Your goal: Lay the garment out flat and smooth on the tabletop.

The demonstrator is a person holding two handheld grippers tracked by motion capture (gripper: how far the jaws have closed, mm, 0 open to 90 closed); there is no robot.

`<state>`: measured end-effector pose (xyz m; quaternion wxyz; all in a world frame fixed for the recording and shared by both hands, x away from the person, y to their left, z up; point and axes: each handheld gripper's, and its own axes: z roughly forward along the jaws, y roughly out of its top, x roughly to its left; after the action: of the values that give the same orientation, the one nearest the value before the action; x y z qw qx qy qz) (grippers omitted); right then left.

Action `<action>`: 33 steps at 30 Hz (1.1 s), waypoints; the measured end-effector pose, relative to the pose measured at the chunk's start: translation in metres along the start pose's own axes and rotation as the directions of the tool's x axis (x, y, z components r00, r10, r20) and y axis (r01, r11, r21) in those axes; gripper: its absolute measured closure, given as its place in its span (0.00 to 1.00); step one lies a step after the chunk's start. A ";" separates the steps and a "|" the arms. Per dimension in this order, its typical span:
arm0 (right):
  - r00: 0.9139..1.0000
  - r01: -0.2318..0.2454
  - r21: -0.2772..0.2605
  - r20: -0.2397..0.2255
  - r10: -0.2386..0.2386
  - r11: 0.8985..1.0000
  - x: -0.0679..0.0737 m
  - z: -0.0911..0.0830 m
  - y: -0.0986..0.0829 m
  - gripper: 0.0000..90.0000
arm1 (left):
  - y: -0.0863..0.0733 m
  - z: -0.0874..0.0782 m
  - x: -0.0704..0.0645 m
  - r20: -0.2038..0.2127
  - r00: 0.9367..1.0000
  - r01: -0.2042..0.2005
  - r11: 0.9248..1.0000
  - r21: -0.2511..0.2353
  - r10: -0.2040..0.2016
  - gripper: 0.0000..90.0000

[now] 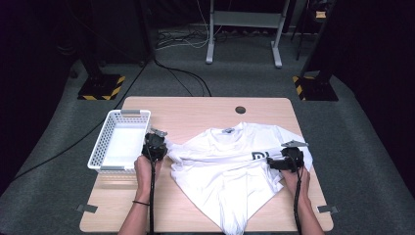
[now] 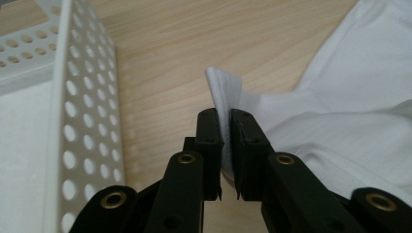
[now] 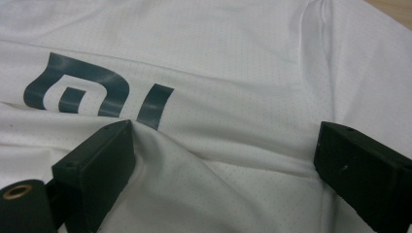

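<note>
White shirt (image 1: 230, 166) lies flat on desk (image 1: 195, 110), neck far, bottom near person. Left claw (image 2: 226, 127) pinched shut on left sleeve edge, beside basket (image 1: 117, 139). Right claw (image 3: 223, 160) wide open over shirt's right side, cloth between jaws, nothing gripped yet.

floor: grey carpet (image 1: 49, 161) | desk frame (image 1: 244, 29) behind, white | cables (image 1: 181, 39) | surroundings dark
</note>
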<state>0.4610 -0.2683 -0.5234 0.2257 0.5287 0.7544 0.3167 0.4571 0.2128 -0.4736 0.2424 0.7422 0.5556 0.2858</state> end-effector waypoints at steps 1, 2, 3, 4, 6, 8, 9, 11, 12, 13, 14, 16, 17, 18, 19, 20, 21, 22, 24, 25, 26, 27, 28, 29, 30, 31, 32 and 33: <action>1.000 -0.008 0.002 0.006 0.008 1.000 -0.002 -0.001 -0.001 0.07 | -0.001 -0.001 0.000 -0.008 1.000 -0.001 1.000 0.005 0.001 0.80; 1.000 -0.015 0.005 0.009 0.015 1.000 -0.004 -0.002 -0.001 0.07 | -0.003 -0.003 -0.001 -0.012 1.000 -0.002 1.000 0.006 0.002 0.76; 1.000 -0.020 0.008 0.012 0.020 1.000 -0.005 -0.003 -0.002 0.07 | -0.004 -0.004 -0.002 -0.021 1.000 -0.001 1.000 0.006 0.001 0.70; 1.000 -0.021 0.010 0.013 0.021 1.000 -0.005 -0.004 -0.003 0.07 | -0.005 -0.007 -0.003 -0.020 1.000 0.003 1.000 0.006 -0.003 0.64; 1.000 -0.016 0.021 0.010 0.015 1.000 -0.004 -0.006 -0.004 0.07 | -0.006 -0.015 -0.006 0.022 1.000 0.013 0.999 -0.029 -0.012 0.58; 1.000 -0.002 0.038 0.002 0.002 0.999 -0.002 -0.007 -0.003 0.06 | -0.005 -0.022 -0.017 0.084 0.996 0.012 0.998 -0.066 -0.006 0.52; 1.000 0.014 0.048 0.004 -0.014 0.999 -0.001 -0.008 -0.002 0.06 | -0.004 -0.024 -0.024 0.131 0.991 0.007 0.997 -0.074 0.003 0.49; 1.000 0.024 0.026 0.008 -0.024 0.999 0.004 -0.014 0.001 0.05 | -0.005 -0.025 -0.034 0.167 0.985 -0.018 0.997 -0.075 0.030 0.43; 1.000 0.020 0.004 -0.010 -0.020 1.000 0.009 -0.020 0.002 0.05 | -0.012 -0.026 -0.060 0.208 0.973 -0.081 0.993 -0.087 0.097 0.41; 0.999 0.035 -0.008 -0.028 -0.035 0.999 0.016 -0.025 0.004 0.05 | -0.016 -0.026 -0.072 0.218 0.966 -0.122 0.989 -0.082 0.137 0.39; 0.997 0.060 -0.009 -0.039 -0.060 0.998 0.025 -0.028 0.004 0.05 | -0.021 -0.024 -0.083 0.220 0.959 -0.166 0.983 -0.072 0.178 0.37; 0.991 0.104 -0.004 -0.083 -0.104 0.995 0.044 -0.031 0.004 0.05 | -0.031 -0.017 -0.099 0.191 0.954 -0.224 0.973 -0.051 0.230 0.34; 0.986 0.134 0.012 -0.101 -0.132 0.991 0.054 -0.029 0.003 0.05 | -0.036 -0.013 -0.104 0.200 0.952 -0.229 0.973 -0.042 0.232 0.33; 0.982 0.163 0.032 -0.105 -0.159 0.986 0.064 -0.026 0.002 0.05 | -0.040 -0.010 -0.107 0.192 0.953 -0.234 0.972 -0.031 0.235 0.32; 0.977 0.189 0.044 -0.106 -0.183 0.981 0.072 -0.023 0.001 0.05 | -0.044 -0.012 -0.108 0.178 0.957 -0.222 0.973 -0.060 0.229 0.32; 0.974 0.208 0.053 -0.102 -0.202 0.977 0.077 -0.020 0.000 0.05 | -0.047 -0.014 -0.110 0.168 0.957 -0.229 0.971 -0.071 0.238 0.32; 0.972 0.217 0.061 -0.102 -0.210 0.974 0.081 -0.016 -0.001 0.05 | -0.050 -0.015 -0.110 0.164 0.957 -0.231 0.970 -0.075 0.241 0.32; 0.973 0.211 0.067 -0.112 -0.203 0.975 0.082 -0.014 -0.001 0.05 | -0.052 -0.016 -0.109 0.171 0.958 -0.219 0.973 -0.077 0.229 0.32; 0.973 0.204 0.095 -0.126 -0.192 0.974 0.082 -0.014 0.003 0.04 | -0.060 -0.019 -0.105 0.188 0.962 -0.186 0.979 -0.089 0.200 0.32; 0.972 0.214 0.093 -0.123 -0.202 0.972 0.083 -0.016 0.006 0.04 | -0.065 -0.022 -0.104 0.190 0.964 -0.172 0.980 -0.101 0.188 0.32; 0.971 0.217 0.079 -0.124 -0.206 0.973 0.084 -0.019 0.010 0.05 | -0.069 -0.024 -0.103 0.192 0.965 -0.161 0.981 -0.107 0.179 0.32; 0.969 0.223 0.062 -0.127 -0.214 0.973 0.086 -0.021 0.015 0.05 | -0.072 -0.026 -0.102 0.196 0.966 -0.148 0.983 -0.108 0.167 0.32; 0.967 0.225 0.045 -0.134 -0.218 0.973 0.089 -0.023 0.020 0.05 | -0.075 -0.027 -0.101 0.197 0.968 -0.136 0.985 -0.110 0.156 0.32; 0.964 0.223 0.030 -0.152 -0.216 0.974 0.092 -0.022 0.026 0.05 | -0.078 -0.029 -0.099 0.203 0.969 -0.121 0.986 -0.113 0.142 0.32; 0.962 0.219 0.021 -0.172 -0.212 0.976 0.095 -0.018 0.033 0.05 | -0.080 -0.029 -0.098 0.210 0.970 -0.100 0.989 -0.113 0.122 0.32; 0.961 0.218 0.020 -0.181 -0.211 0.976 0.099 -0.012 0.039 0.05 | -0.082 -0.030 -0.096 0.213 0.971 -0.088 0.990 -0.111 0.111 0.31; 0.958 0.216 0.018 -0.198 -0.208 0.976 0.102 -0.005 0.046 0.06 | -0.084 -0.031 -0.096 0.214 0.971 -0.081 0.990 -0.113 0.104 0.31; 0.955 0.203 0.018 -0.224 -0.194 0.979 0.104 0.003 0.052 0.06 | -0.085 -0.032 -0.095 0.213 0.972 -0.077 0.991 -0.112 0.099 0.31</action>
<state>0.4616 -0.1569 -0.4884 0.1601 0.4164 0.8303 0.3340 0.3561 0.1452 -0.5231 0.3268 0.7795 0.4767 0.2415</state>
